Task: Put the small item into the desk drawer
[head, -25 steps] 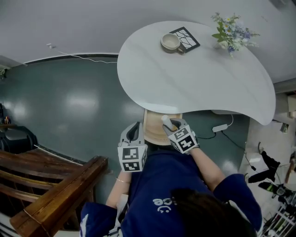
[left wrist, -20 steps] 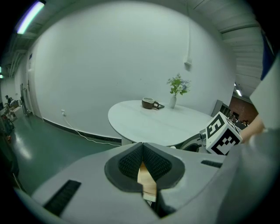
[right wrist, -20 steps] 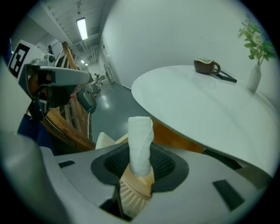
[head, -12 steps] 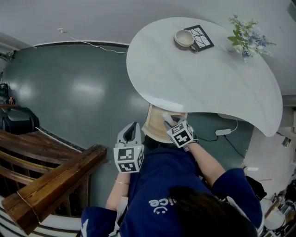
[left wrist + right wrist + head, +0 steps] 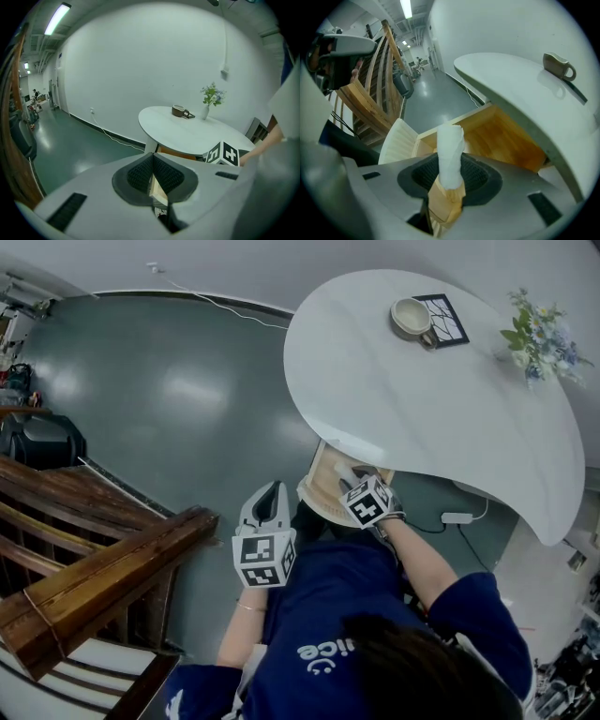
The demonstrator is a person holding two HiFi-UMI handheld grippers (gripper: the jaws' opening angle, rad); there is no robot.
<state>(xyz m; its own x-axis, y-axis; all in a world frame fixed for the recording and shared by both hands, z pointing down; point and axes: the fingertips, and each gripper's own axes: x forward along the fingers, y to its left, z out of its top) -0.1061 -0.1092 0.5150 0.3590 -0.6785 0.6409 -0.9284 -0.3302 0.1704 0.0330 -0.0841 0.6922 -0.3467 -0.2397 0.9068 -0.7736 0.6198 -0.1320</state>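
One change: your right gripper point(image 5: 451, 177), clamped on the small item point(image 5: 450, 150), sinks toward the drawer point(image 5: 501, 140) front edge; release is near; your left gripper point(image 5: 153, 176) is closed, empty.

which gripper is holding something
The right gripper, clamped on a white roll above the open drawer. The left gripper has its jaws pressed together with nothing between them.

The right gripper point(image 5: 352, 482), clamped on the white roll point(image 5: 450, 152), has sunk towards the open drawer point(image 5: 499, 138); the left gripper point(image 5: 269, 507) has apparently rolled slightly.
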